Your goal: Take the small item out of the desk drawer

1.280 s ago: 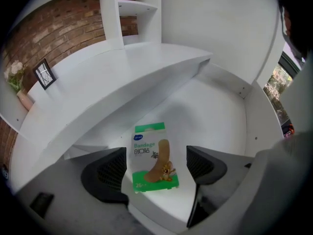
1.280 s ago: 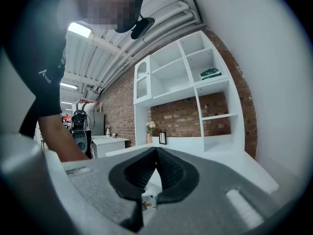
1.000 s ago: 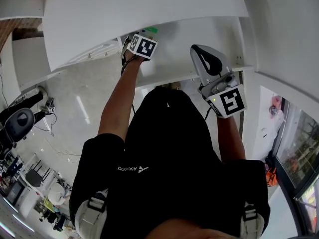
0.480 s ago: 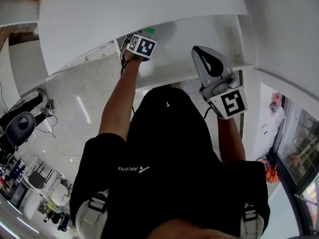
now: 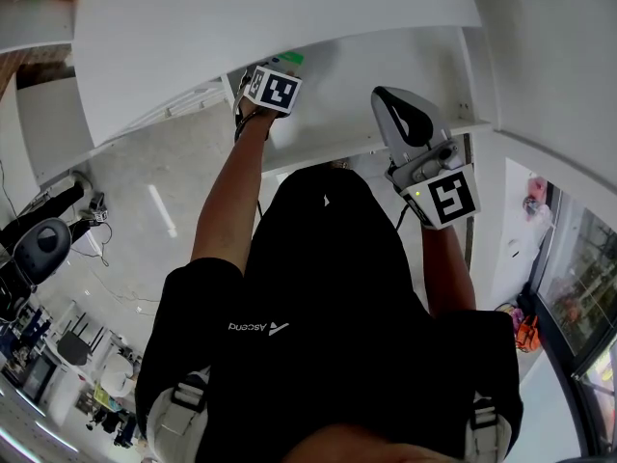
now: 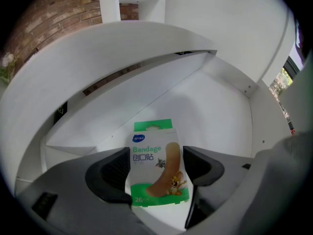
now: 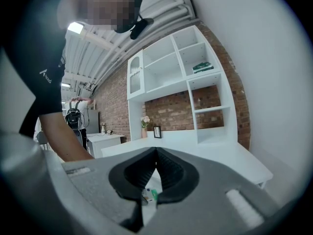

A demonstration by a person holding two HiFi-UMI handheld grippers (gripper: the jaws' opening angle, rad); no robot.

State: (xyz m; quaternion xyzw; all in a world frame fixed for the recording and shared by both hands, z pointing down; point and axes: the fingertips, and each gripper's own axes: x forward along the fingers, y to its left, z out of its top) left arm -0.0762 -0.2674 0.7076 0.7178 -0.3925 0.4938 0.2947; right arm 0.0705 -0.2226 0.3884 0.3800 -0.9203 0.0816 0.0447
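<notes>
As the left gripper (image 6: 156,168), wide jaws just closing, straddles the bandage pack (image 6: 154,150), bare drawer floor (image 6: 211,112) surrounds it.

Green-white bandage packet (image 6: 157,165) lies face-up in drawer (image 6: 210,106).

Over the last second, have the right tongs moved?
No. The right tongs sit at the same spot over the drawer's front rim in the head view.
</notes>
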